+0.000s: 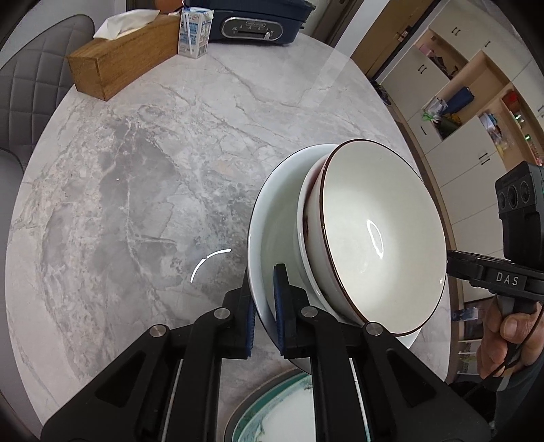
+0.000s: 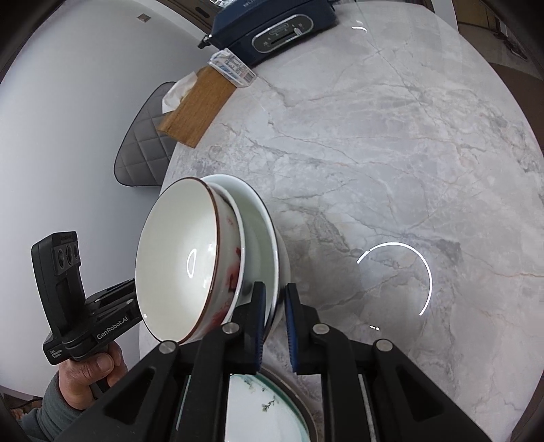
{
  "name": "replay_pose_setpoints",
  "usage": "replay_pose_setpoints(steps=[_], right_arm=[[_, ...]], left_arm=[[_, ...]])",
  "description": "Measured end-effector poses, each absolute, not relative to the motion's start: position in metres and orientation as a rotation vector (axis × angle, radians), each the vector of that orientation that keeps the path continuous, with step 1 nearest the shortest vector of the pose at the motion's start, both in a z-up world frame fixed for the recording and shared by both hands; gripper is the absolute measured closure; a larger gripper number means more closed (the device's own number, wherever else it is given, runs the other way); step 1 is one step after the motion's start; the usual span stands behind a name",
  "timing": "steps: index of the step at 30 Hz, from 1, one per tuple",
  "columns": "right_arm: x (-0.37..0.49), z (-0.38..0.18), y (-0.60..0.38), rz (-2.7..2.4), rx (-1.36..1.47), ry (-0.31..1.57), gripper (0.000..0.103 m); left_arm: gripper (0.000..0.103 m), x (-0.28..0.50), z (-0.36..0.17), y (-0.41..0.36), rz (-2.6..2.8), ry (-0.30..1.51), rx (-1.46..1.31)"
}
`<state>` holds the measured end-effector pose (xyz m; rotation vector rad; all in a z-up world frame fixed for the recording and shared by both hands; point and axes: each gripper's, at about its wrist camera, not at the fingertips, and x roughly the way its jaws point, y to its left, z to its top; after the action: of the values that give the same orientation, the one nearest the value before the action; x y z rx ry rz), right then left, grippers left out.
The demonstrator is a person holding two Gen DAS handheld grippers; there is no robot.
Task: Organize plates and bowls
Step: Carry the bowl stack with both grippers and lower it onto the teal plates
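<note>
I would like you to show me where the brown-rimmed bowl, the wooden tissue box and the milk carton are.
brown-rimmed bowl (image 1: 377, 238): left wrist view, on its white inside.
wooden tissue box (image 1: 112, 64): left wrist view, on its long side face.
milk carton (image 1: 193, 34): left wrist view, on its printed front.

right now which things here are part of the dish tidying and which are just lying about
Part of the job:
- stack of nested bowls, clamped at opposite rims by the left gripper and right gripper
- green-rimmed plate below

Lying about:
- wooden tissue box
- milk carton
- blue appliance
- grey chair
</note>
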<state>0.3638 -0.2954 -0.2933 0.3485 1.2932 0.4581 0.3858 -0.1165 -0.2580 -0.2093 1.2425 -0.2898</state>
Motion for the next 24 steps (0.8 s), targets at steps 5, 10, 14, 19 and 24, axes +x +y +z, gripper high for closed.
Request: replay_pose_setpoints(steps=[5, 10, 14, 19, 24], right_arm=[[0.342, -0.271, -0.291, 0.465, 0.328, 1.279, 0.089], [0.317, -0.260, -0.288, 0.464, 0.322, 1.273, 0.089], [0.289, -0.261, -0.288, 0.458, 0.324, 1.285, 0.089], [0.250, -0.275, -0.291, 0.437, 0.340, 1.319, 0.089], [0.215, -0.294, -0.293, 0.416, 0.359, 1.352, 0.089]], left_arm=[[0.096, 0.362, -0.234, -0.115, -0.294, 1.218, -0.193], [0.096, 0.333, -0.221, -0.113, -0.301, 1.214, -0.192], [0.096, 0.301, -0.221, -0.114, -0.312, 1.226, -0.189], [0.096, 0.264, -0.234, -0.118, -0.322, 1.262, -0.181], [0.096, 0.230, -0.251, -0.122, -0.324, 1.290, -0.163]])
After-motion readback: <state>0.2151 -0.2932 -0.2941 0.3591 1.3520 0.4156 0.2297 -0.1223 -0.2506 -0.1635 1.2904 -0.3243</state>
